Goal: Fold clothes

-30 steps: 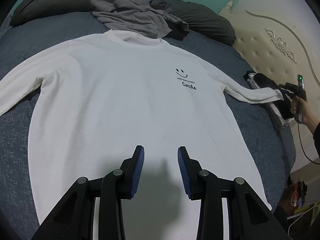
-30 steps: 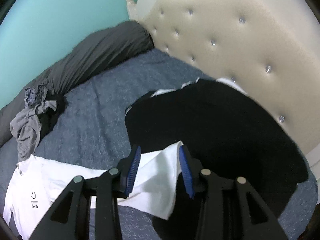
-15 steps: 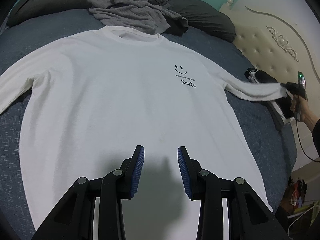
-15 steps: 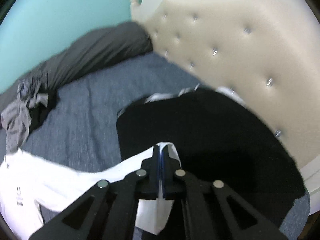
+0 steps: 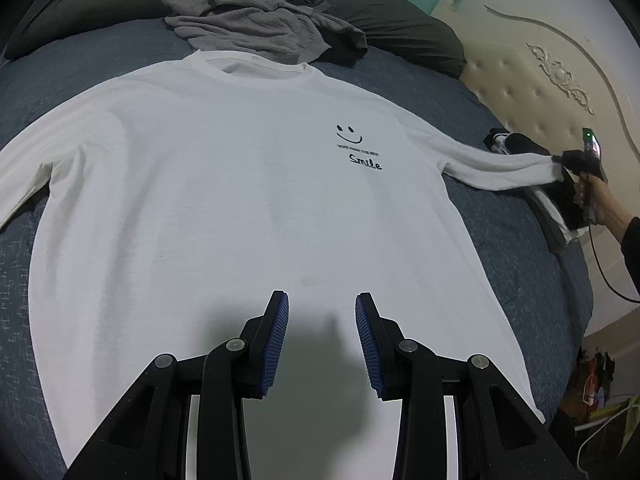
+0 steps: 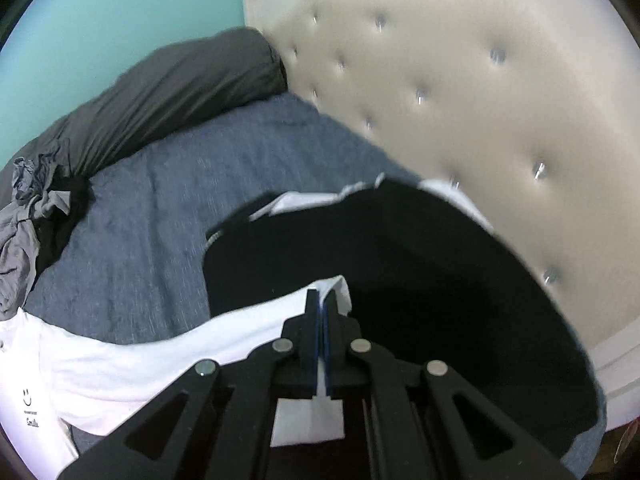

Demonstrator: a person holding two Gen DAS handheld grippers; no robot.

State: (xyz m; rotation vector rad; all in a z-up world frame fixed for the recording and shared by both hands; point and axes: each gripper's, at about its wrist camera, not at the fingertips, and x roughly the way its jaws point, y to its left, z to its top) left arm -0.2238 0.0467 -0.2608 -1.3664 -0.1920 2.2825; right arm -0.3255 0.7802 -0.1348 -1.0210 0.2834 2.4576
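Right wrist view: right claw (image 6: 321,312) pinching white shirt (image 5: 240,184) sleeve cuff.

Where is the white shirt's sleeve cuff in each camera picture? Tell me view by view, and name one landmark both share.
Left wrist view: the sleeve cuff is far right, mid-height, pinched by the right gripper, over the black garment.
Right wrist view: the cuff is bottom centre, clamped between the shut jaws of the right gripper.
Shared landmark: the smiley print on the shirt, seen at the bottom left edge.
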